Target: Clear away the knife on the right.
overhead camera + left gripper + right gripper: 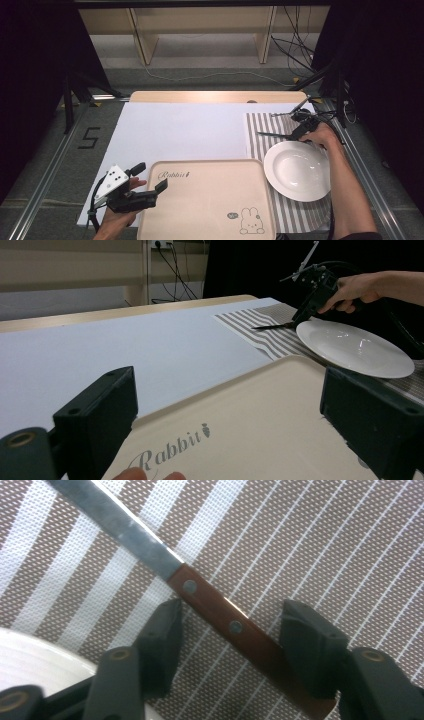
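Knife (272, 134) on the striped mat (257, 125), just beyond the plate (298, 171), blade pointing left; my right gripper (300, 131) is at its handle. Right gripper view: handle (235, 627) runs diagonally between my parted jaws, neither pad touching. Left gripper (230, 425) gapes over the tray (260, 425), well away.

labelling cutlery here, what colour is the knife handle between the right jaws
Reddish brown wood with two metal rivets; the knife handle shows best in the right gripper view.
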Motion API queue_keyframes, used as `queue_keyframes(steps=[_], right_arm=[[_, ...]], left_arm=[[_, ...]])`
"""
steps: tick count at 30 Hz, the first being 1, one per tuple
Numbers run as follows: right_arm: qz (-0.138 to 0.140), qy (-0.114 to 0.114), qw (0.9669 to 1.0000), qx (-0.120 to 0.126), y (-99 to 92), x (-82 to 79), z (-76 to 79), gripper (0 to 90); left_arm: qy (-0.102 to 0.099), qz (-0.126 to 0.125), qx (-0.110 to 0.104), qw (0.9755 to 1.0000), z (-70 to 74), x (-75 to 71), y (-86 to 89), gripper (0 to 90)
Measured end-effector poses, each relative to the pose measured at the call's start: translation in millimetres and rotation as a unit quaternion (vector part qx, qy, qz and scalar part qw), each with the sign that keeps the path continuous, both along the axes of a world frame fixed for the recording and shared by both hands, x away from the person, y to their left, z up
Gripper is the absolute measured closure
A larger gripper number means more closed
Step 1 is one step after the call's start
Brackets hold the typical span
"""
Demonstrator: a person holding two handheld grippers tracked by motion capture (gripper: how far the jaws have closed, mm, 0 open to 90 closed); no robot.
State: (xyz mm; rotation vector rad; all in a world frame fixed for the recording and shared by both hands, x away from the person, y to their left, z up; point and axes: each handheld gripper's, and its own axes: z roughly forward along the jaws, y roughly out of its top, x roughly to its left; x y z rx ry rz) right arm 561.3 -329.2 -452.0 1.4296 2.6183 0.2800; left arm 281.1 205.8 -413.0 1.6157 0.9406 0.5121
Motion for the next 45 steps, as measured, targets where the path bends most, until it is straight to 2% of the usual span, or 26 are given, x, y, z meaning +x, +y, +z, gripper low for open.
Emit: queue_keyframes(steps=[1,2,3,8,13,19,28,31,38,39,41,42,43,44,45], right_arm=[[0.009,0.002,1.0,0.0,0.1,0.2,0.4,48.9],[0.002,0.001,1.0,0.003,1.5,-0.1,0.3,50.5],[0.007,0.003,1.0,0.003,1.9,-0.4,0.6,52.6],[0.019,0.006,0.9998,0.002,3.1,-0.3,1.3,58.4],[0.031,0.01,0.9994,-0.011,8.4,-0.5,2.3,66.2],[0.046,0.017,0.9988,-0.008,10.6,-0.9,2.7,74.9],[0.064,0.014,0.9975,-0.026,15.6,-1.9,3.3,77.4],[0.078,0.002,0.9964,-0.035,17.0,-2.8,3.4,77.5],[0.075,-0.029,0.9957,-0.047,16.7,-3.2,8.6,77.8],[0.072,-0.05,0.9949,-0.051,14.7,-2.8,12.5,77.8],[0.065,-0.068,0.9943,-0.051,13.9,-3.0,16.3,77.8],[0.065,-0.068,0.9943,-0.051,13.9,-3.0,16.3,77.8],[0.074,-0.084,0.992,-0.058,13.7,-4.2,23.5,77.8],[0.074,-0.084,0.992,-0.058,13.7,-4.2,23.5,77.8],[0.08,-0.101,0.9899,-0.059,15.9,-6.4,31.0,77.7]], left_arm=[[0.0,0.0,0.0,1.0,0.0,-0.1,0.1,8.0],[0.0,0.0,0.0,1.0,0.0,-0.1,0.1,8.0],[0.0,0.0,0.0,1.0,0.1,-0.2,0.0,8.0],[0.0,0.0,0.001,1.0,-0.1,-0.1,-0.4,8.0],[-0.001,0.0,0.001,1.0,-0.1,-0.3,-0.3,8.0],[-0.001,-0.001,0.002,1.0,0.1,-0.6,-0.6,8.0],[-0.001,-0.001,0.003,1.0,-0.3,-0.2,-0.8,8.0],[-0.001,-0.001,0.002,1.0,-0.2,-0.1,-0.6,8.0],[-0.001,-0.001,0.002,1.0,-0.3,-0.2,-0.9,8.0],[-0.001,-0.001,0.002,1.0,-0.3,-0.1,-0.7,8.0],[0.0,0.0,0.002,1.0,-0.5,0.3,-0.3,8.0],[0.0,0.0,0.002,1.0,-0.5,0.3,-0.3,8.0],[0.0,0.0,0.003,1.0,-0.6,0.4,-0.2,8.0],[0.0,0.0,0.003,1.0,-0.6,0.4,-0.2,8.0],[0.0,-0.001,0.001,1.0,-0.4,0.2,-0.5,8.0]])
